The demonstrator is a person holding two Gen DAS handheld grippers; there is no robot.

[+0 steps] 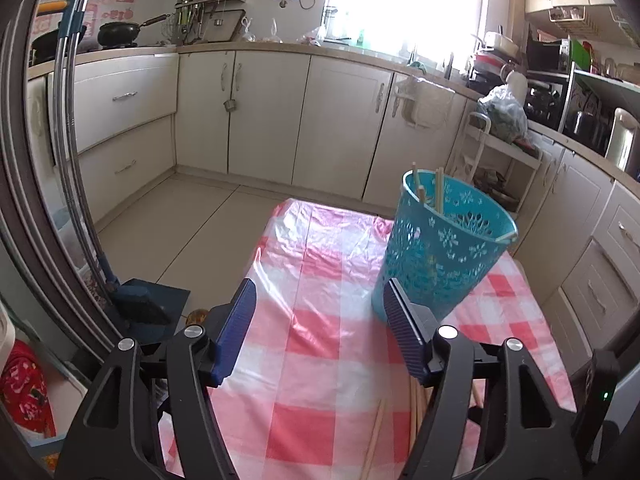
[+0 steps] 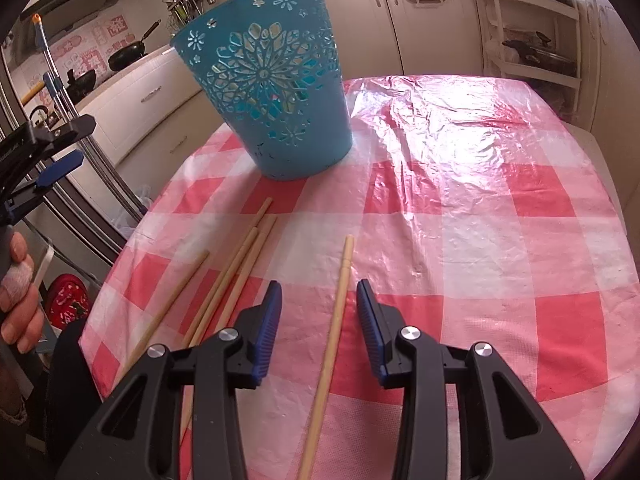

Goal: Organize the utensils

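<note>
A single chopstick (image 2: pixel 334 332) lies on the checked counter (image 2: pixel 500 240), in front of the blue basket (image 2: pixel 276 92), between the open right gripper (image 2: pixel 318 308) pads, untouched. More chopsticks (image 2: pixel 236 272) lie left of it. The left gripper (image 1: pixel 320 320) gapes empty beside the basket

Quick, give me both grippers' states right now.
Left gripper: open, holding nothing.
Right gripper: open, a chopstick lying between its jaws, not gripped.
</note>
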